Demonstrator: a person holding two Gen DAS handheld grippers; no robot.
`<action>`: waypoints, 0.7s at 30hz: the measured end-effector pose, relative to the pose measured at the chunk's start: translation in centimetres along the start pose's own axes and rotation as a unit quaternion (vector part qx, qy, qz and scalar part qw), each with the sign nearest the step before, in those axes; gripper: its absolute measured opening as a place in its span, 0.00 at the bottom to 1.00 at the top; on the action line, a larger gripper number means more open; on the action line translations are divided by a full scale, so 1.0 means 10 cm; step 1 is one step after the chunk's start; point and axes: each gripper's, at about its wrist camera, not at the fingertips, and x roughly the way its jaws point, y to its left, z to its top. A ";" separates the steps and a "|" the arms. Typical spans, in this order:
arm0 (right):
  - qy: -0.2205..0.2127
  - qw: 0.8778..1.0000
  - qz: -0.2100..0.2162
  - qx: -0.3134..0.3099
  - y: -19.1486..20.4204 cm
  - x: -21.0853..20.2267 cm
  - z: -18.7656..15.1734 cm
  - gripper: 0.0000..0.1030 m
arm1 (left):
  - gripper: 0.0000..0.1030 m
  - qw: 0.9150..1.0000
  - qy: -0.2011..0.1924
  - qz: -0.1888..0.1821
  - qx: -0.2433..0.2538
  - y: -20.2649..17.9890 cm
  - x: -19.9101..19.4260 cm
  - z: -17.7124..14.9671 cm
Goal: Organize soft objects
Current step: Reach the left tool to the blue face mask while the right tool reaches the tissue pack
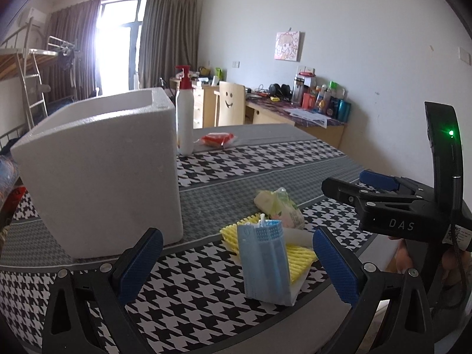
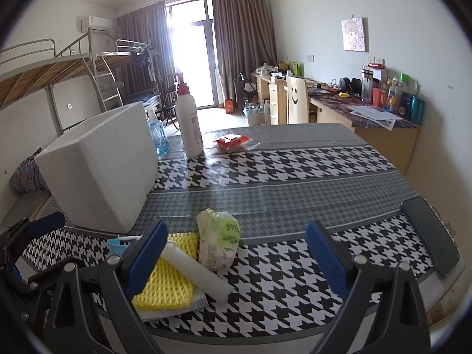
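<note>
A: Where are the soft things right now?

B: Bunched near the front edge of the counter (image 2: 295, 177), just beside the white foam box (image 1: 100, 171). There's a blue face mask (image 1: 265, 265) standing up on its fold, a yellow foam net (image 2: 165, 277) lying flat under it, a white foam tube (image 2: 197, 271) resting across the net, and a tissue pack (image 2: 218, 242) in a crinkled bag touching the tube's far end.

A: And the tools?

B: The left tool (image 1: 236, 262) is spread wide, holding nothing, with the mask sitting between its blue pads. The right tool (image 2: 236, 262) is also spread and holding nothing; it points at the tissue pack and tube. From the left wrist view it hovers off to the right, above the counter.

A: So which step is this?

B: I'd judge it the very start: nothing has gone into the box that I can see, though its inside is hidden from both views. The left looks lined up for a first pick on the mask.

A: What does the next move need?

B: Ease forward and down, close the pads on the mask's upright fold, and lift clear of the net. It's thin and floppy, so a pinch low down should hold better. Then carry it over the box rim, which stands tall.
</note>
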 end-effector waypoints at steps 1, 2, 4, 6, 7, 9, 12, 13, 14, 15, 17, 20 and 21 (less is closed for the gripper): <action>0.002 1.000 -0.001 0.000 0.00 0.01 0.00 0.94 | 0.99 1.000 0.002 -0.001 0.000 0.00 0.01 0.00; 0.003 1.000 -0.001 0.000 -0.01 0.02 0.00 0.94 | 0.99 1.000 0.004 -0.002 0.000 -0.01 0.03 -0.01; 0.007 1.000 -0.002 0.002 -0.01 0.05 -0.01 0.94 | 0.99 1.000 0.008 -0.005 0.001 -0.02 0.05 -0.02; 0.009 1.000 -0.004 0.002 -0.02 0.08 0.00 0.94 | 0.99 1.000 0.014 -0.007 0.002 -0.03 0.09 -0.03; 0.011 1.000 -0.005 0.003 -0.03 0.09 0.00 0.94 | 0.99 1.000 0.017 -0.008 0.003 -0.04 0.11 -0.04; 0.014 1.000 -0.006 0.004 -0.05 0.11 0.00 0.94 | 0.99 1.000 0.021 -0.010 0.003 -0.05 0.14 -0.05; 0.017 1.000 -0.010 0.004 -0.07 0.14 -0.01 0.94 | 0.99 1.000 0.028 -0.009 0.004 -0.06 0.19 -0.07; 0.018 1.000 -0.010 0.004 -0.07 0.15 -0.01 0.94 | 0.99 0.999 0.031 -0.008 0.004 -0.06 0.21 -0.08; 0.020 1.000 -0.010 0.005 -0.08 0.17 -0.01 0.94 | 0.99 0.999 0.034 -0.009 0.003 -0.06 0.22 -0.09; 0.022 1.000 -0.011 0.005 -0.09 0.18 -0.01 0.94 | 0.99 0.999 0.037 -0.011 0.003 -0.06 0.23 -0.09; 0.026 1.000 -0.012 0.005 -0.09 0.21 -0.02 0.94 | 0.98 0.999 0.041 -0.013 0.003 -0.06 0.24 -0.10; 0.030 0.999 -0.013 0.006 -0.10 0.25 -0.02 0.94 | 0.91 0.998 0.054 -0.021 0.005 -0.05 0.28 -0.11; 0.030 0.999 -0.014 0.004 -0.10 0.26 -0.02 0.94 | 0.87 0.998 0.058 -0.025 0.005 -0.05 0.29 -0.10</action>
